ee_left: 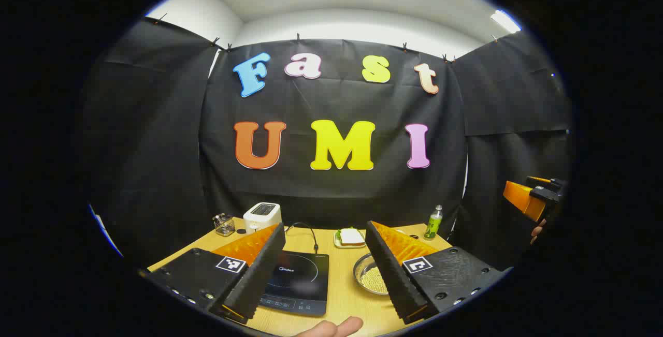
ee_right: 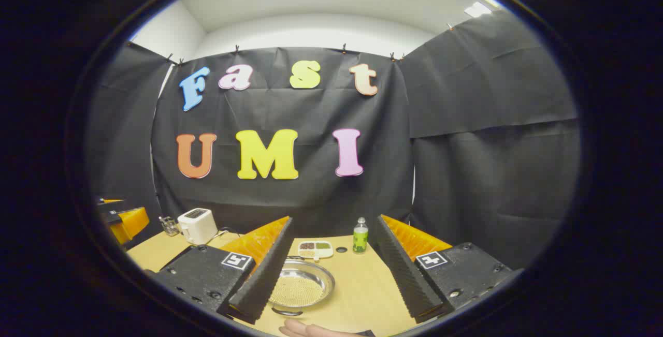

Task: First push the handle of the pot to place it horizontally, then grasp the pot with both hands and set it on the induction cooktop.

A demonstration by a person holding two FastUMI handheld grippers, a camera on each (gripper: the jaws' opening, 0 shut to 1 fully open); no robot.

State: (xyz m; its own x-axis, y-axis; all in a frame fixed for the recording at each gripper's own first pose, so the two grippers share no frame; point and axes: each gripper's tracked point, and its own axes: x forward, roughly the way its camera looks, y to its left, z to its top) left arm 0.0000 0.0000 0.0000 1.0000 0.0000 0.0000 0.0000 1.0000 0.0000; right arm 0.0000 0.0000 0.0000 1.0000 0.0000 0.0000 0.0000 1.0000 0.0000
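Wooden bench, both tools raised and empty: we judge the task not yet begun.

Our left tool (ee_left: 325, 267) and right tool (ee_right: 331, 269) hover with fingers spread wide, touching nothing. Beneath the left lies the induction cooktop (ee_left: 298, 282), bare; beside it the shallow metal pot (ee_right: 300, 286) of pale grains. Its handle is too indistinct to judge; pushing, grasping and placing all remain.

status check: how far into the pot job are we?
Barely begun. Done: nothing. The induction cooktop sits bare on the table. In hand: nothing; left tongs and right tongs hover open above the table. Left: handle push, two-handed lift, placing. I can't make out a pot, just a metal bowl of grains.
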